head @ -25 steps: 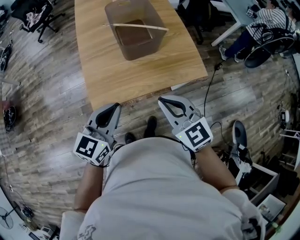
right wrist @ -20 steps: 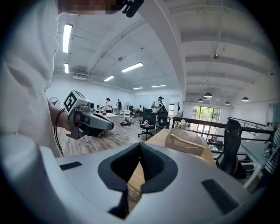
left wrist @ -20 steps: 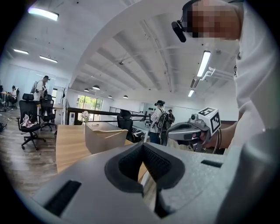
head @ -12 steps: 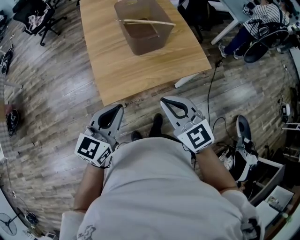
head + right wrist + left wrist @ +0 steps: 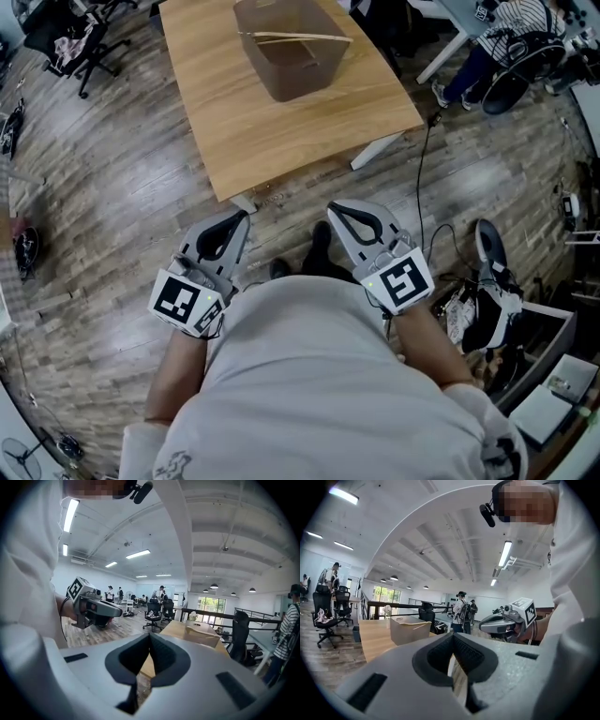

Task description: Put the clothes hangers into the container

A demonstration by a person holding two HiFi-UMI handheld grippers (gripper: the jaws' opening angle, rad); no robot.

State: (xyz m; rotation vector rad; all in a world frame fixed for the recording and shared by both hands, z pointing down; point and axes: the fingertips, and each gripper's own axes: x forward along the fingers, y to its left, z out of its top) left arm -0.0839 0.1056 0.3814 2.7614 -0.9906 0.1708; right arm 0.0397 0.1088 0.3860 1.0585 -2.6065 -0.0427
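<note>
Both grippers were empty and held close to the person's waist, well apart from the table [image 5: 272, 141]. L gripper [image 5: 236, 219]: jaws together, pads meeting at the tip, nothing btwn them. Its own view [image 5: 453, 639] showed the same. R gripper [image 5: 336, 210]: also fully closed on nothing, and its own view [image 5: 149, 638] agreed. Both pointed roughly toward the table and a little down.

The container [image 5: 305, 82] stood upright on the far part of the table. One hanger [image 5: 295, 37] lay across its top, a pale bar reaching from the left rim to the right rim. It looked to rest on the rim rather than down inside, but whether a hook or other part hung below I couldn't tell. The dark patch inside the container could've been more hangers or just the bottom; too small to say.

No other hangers showed on the table or on the floor near it.

Judgement: the task looked done or v. nearly so, w/ nothing loose left to pick up in view and both grippers free. Poss. remainder: nudge that one hanger off the rim so it drops fully in, which would mean stepping up to the table first. Any hangers lying elsewhere were out of view.
</note>
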